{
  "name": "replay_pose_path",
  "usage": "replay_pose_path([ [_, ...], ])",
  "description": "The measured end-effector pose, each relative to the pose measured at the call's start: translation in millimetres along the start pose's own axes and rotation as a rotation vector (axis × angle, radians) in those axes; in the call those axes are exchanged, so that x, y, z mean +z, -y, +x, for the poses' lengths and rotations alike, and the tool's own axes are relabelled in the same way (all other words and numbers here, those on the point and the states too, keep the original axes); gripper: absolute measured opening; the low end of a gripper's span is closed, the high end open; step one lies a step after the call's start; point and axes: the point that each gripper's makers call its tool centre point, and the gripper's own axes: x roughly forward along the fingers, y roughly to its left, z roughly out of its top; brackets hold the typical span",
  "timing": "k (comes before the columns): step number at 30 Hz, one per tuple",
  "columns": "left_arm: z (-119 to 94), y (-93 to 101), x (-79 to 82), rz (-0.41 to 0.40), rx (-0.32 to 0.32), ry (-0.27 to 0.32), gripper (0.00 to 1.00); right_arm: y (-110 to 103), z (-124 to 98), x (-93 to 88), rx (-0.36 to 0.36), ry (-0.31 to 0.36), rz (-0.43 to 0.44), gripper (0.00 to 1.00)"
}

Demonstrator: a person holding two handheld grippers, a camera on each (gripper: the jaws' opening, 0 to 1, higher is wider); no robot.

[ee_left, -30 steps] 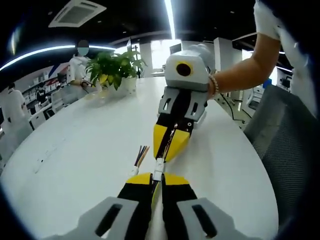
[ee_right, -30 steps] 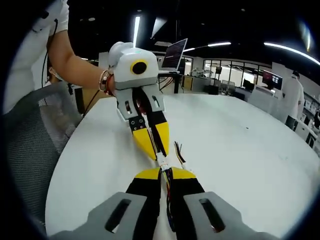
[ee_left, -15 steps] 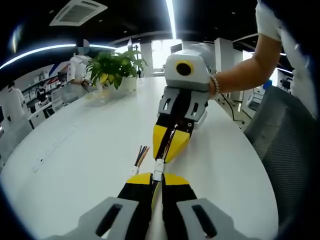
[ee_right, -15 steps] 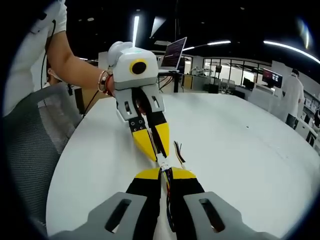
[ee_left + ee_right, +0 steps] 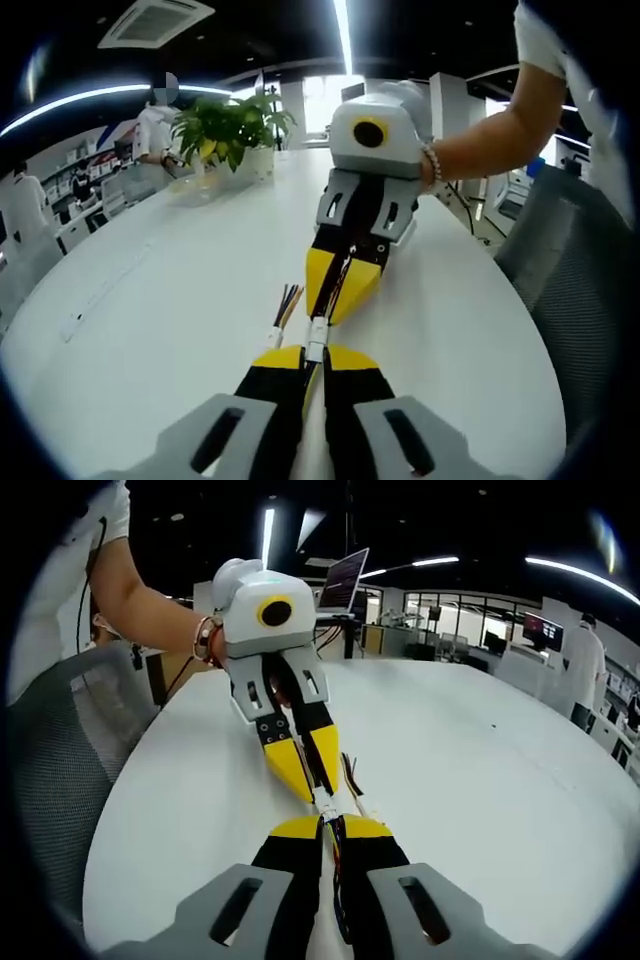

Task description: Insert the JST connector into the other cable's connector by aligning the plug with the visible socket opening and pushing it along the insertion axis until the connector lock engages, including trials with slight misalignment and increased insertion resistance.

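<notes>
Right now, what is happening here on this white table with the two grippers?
A person holds a gripper in each hand, nose to nose above a white table. The left gripper is shut on a white JST connector whose coloured wires fan out beside it. The right gripper is shut on the other cable's connector. The two connectors meet between the yellow tips; whether the lock has engaged cannot be told. A potted plant stands at the far end.

White JST connectors [image 5: 316, 338] mated (wires [image 5: 286, 303] splayed).
</notes>
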Motion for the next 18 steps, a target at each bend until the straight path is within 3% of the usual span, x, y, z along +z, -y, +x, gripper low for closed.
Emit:
replay_pose_path([
  [18, 11, -6.2, -14.1, -0.019, -0.006, -0.023, 0.0, 7, 9, -16.7, -0.003, -0.017, 0.031, 0.03],
])
